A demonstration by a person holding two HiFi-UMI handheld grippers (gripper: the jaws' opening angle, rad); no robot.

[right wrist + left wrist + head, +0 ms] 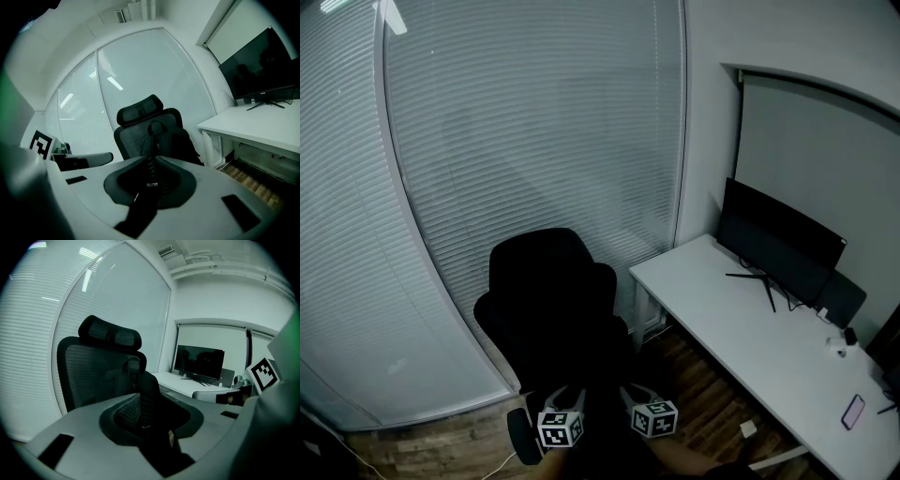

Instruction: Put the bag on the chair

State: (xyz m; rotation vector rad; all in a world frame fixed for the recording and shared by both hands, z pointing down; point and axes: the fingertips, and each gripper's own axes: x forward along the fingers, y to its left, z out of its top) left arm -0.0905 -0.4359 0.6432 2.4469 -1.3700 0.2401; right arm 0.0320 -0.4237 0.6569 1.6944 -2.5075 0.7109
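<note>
At six o'clock in the head view, the left tongs [567, 398] and right tongs [636, 394] sit side by side, each with its marker cube nearest the camera. Both point toward twelve o'clock. The left gripper view shows the left tongs clamped on a black padded strap [150, 397] that stands upright between the jaws. The right gripper view shows the right tongs closed the same way on a second strap [152, 157].

Both straps lead up to the black bag [183, 140], just beyond the tongs. Its body is in front of the backrest of the black mesh chair [539, 262], with its top loop against the mesh. I cannot tell whether it rests on the seat.

A dark wood floor [441, 450] shows at seven o'clock. At four o'clock a white counter [741, 328] carries a phone [853, 411] near its edge, and a dark monitor [778, 248] at three o'clock. Pale window blinds [534, 122] fill the far side from nine to twelve o'clock.
</note>
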